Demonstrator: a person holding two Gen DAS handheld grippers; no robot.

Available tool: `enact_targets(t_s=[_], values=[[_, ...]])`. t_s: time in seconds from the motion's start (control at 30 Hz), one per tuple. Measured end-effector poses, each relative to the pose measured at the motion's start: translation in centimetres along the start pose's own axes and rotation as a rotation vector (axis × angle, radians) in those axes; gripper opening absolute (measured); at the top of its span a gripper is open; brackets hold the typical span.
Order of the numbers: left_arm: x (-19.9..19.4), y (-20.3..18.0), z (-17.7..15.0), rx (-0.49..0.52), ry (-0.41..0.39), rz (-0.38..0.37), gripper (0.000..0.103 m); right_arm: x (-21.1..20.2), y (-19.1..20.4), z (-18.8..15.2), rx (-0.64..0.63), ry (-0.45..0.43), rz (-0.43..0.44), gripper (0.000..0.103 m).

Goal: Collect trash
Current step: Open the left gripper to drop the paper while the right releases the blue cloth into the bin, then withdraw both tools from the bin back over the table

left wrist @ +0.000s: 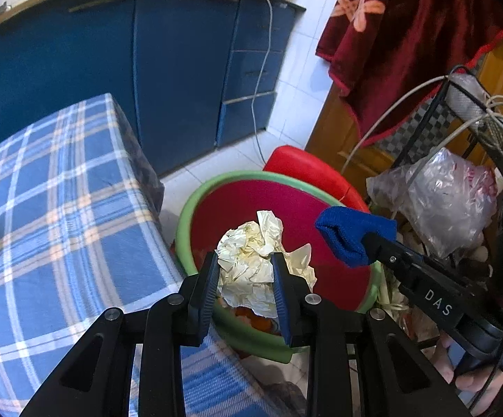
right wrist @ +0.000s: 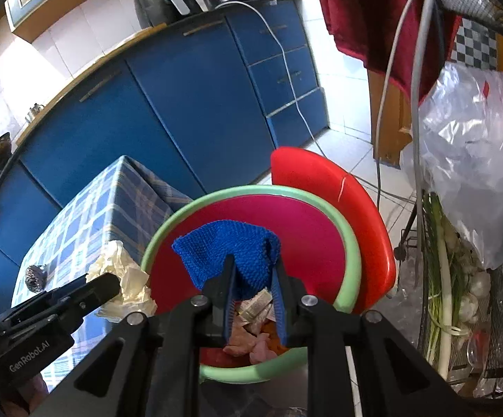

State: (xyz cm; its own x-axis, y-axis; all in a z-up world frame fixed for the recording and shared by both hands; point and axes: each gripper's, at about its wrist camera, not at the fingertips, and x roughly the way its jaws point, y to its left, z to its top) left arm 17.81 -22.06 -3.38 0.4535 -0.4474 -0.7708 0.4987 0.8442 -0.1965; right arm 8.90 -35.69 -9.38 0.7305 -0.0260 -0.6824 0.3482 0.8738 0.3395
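My left gripper [left wrist: 244, 264] is shut on a crumpled cream paper wad [left wrist: 251, 260] and holds it over the near rim of a trash bin [left wrist: 181, 222] with a green rim and red liner. My right gripper [right wrist: 253, 271] is shut on a blue knitted cloth [right wrist: 230, 250] and holds it over the same bin [right wrist: 168, 232]. The right gripper and the blue cloth [left wrist: 352, 236] also show in the left wrist view, right of the paper. The left gripper with the paper [right wrist: 126, 285] shows at lower left in the right wrist view. Scraps [right wrist: 251, 340] lie in the bin.
A table with a blue plaid cloth [left wrist: 60, 208] stands left of the bin, with a steel scourer [right wrist: 35, 278] on it. A red stool [right wrist: 324, 184] is behind the bin. A wire rack with plastic bags [right wrist: 477, 160] and leeks stands right. Blue cabinets [left wrist: 168, 69] are behind.
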Motion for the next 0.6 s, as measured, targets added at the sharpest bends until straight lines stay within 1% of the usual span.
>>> enact_targets(t_s=[0.07,0.1,0.2,0.27,0.33,0.43,0.5,0.6], values=[[0.4,0.0,0.0,0.001,0.009,0.0,0.033,0.4,-0.1,-0.1,0.004,0.011,0.0,0.024],[0.5,0.0,-0.1,0.001,0.012,0.003,0.033,0.5,-0.2,-0.1,0.008,0.015,0.003,0.028],[0.6,0.1,0.0,0.0,0.02,0.004,0.037,0.8,-0.3,-0.1,0.016,0.022,0.008,0.029],[0.7,0.2,0.1,-0.005,0.021,0.008,0.044,0.7,-0.2,-0.1,0.013,0.021,0.011,0.029],[0.6,0.2,0.0,-0.006,0.02,0.011,0.045,0.6,-0.1,-0.1,0.01,0.018,0.013,0.03],[0.4,0.2,0.0,-0.006,0.018,0.009,0.046,0.4,0.0,-0.1,0.012,0.013,0.013,0.033],[0.1,0.3,-0.1,-0.007,0.011,0.008,0.046,0.3,0.0,0.0,0.015,0.007,0.017,0.038],[-0.5,0.6,-0.1,-0.018,0.001,0.008,0.046,0.0,0.2,0.0,0.013,0.002,0.02,0.039]])
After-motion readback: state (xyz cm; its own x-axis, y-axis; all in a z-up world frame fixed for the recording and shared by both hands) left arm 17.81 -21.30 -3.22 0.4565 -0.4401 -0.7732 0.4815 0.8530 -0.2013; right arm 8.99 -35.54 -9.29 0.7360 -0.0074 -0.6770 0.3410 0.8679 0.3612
